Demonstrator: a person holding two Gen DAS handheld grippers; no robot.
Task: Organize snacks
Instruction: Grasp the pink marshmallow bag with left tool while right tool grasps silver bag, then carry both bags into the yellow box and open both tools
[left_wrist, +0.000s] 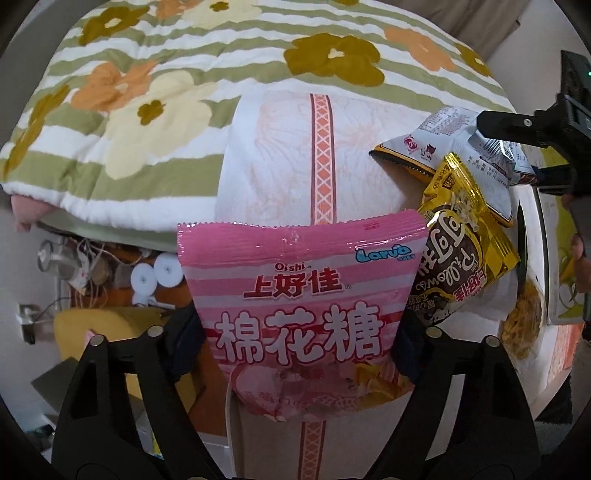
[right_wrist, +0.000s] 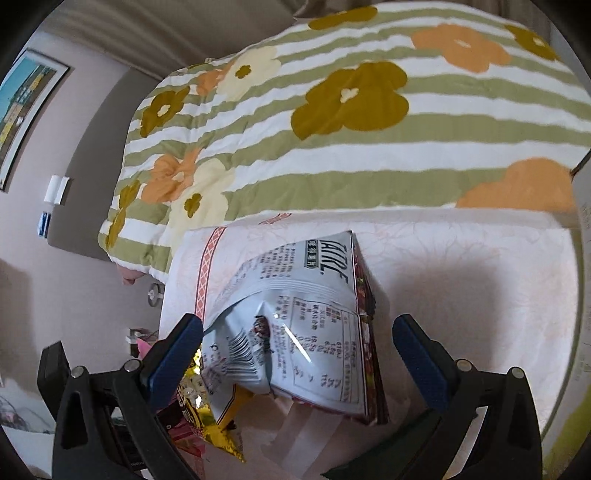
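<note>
The left gripper squeezes the pink marshmallow bag by its sides, at the edge of the white towel. The bag looks light, puffy and slippery, so a side hold suits it. The right gripper hangs with its jaws wide apart over the white snack bag, touching nothing.

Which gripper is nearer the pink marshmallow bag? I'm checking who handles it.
Left. The left gripper has the pink marshmallow bag between its fingers, pads against its sides. The right gripper is off to the side, open over the white snack packet.
</note>
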